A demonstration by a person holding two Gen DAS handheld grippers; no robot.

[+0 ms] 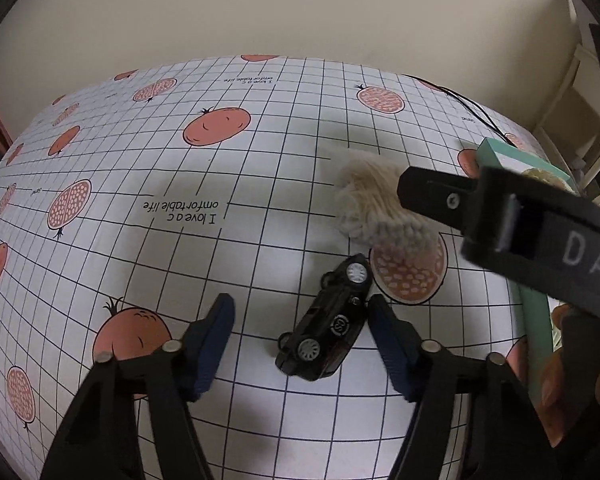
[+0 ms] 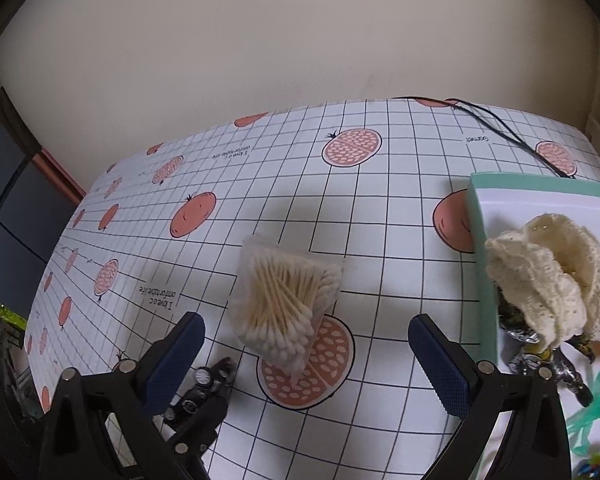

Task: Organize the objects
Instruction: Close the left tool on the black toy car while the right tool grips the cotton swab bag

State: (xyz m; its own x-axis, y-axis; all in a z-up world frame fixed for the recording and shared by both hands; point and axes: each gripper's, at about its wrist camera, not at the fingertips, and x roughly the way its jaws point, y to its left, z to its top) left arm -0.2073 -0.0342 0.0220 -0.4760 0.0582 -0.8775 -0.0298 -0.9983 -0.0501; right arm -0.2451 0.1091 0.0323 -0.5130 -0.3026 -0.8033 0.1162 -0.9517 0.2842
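Observation:
A black toy car (image 1: 328, 324) lies on its side on the checked tablecloth (image 1: 180, 248). It sits between the fingers of my open left gripper (image 1: 300, 304), close to the right one. A clear pack of cotton swabs (image 2: 284, 300) lies just past the tips of my open right gripper (image 2: 307, 320), roughly centred between them. In the left wrist view the swab pack (image 1: 372, 204) is partly covered by one of the right gripper's fingers (image 1: 432, 196). The car (image 2: 208, 380) also shows low in the right wrist view, half hidden behind that gripper's left finger.
A teal box (image 2: 476, 208) stands at the right, holding a cream lace cloth (image 2: 556, 280), a dark action figure (image 2: 540, 356) and a green plastic piece (image 2: 588, 412). A black cable (image 2: 500, 128) runs across the far right corner. A hand (image 1: 560, 400) holds the right tool.

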